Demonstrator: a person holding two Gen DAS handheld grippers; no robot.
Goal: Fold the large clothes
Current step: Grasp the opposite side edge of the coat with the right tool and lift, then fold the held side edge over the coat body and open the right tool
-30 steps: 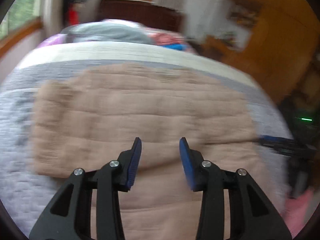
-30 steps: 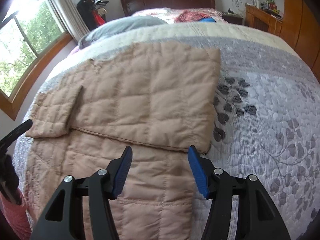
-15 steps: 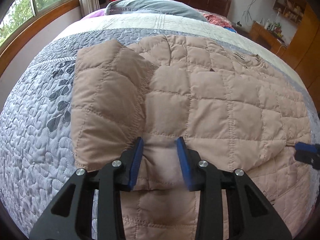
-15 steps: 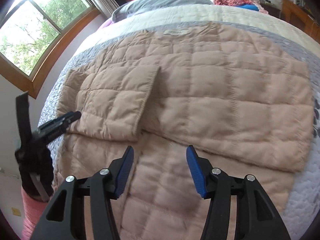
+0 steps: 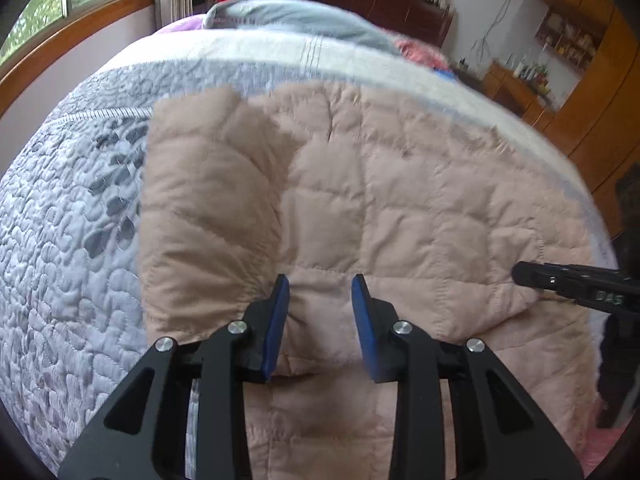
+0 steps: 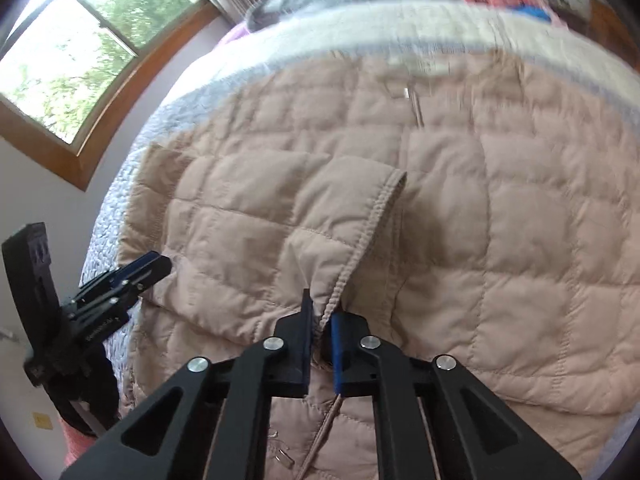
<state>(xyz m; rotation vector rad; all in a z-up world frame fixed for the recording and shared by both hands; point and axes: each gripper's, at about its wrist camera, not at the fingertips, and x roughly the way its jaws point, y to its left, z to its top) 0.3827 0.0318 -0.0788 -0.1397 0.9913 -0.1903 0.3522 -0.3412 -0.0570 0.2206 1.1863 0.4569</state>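
I see a tan quilted jacket [image 5: 400, 208] spread flat on a bed [image 5: 60, 280] covered by a grey patterned quilt. My left gripper [image 5: 320, 320] sits low over the jacket's near part, its blue-padded jaws apart with a fold of fabric bulging between them; I cannot tell whether the pads touch the cloth. Just ahead and to its left, a folded sleeve [image 5: 208, 220] lies on top of the jacket body. My right gripper [image 6: 320, 336] has its jaws nearly together, pinching the stitched edge of a folded-over flap [image 6: 280, 216] that rises slightly right at the fingertips. From the right camera, the left gripper [image 6: 132, 276] appears far to the left, at the jacket's edge. From the left camera, the right gripper [image 5: 560, 280] shows at the far right, against the fabric. Beyond both tools, a grey pillow [image 5: 288, 20] lies at the head of the bed, and a window [image 6: 80, 48] is off to the left.
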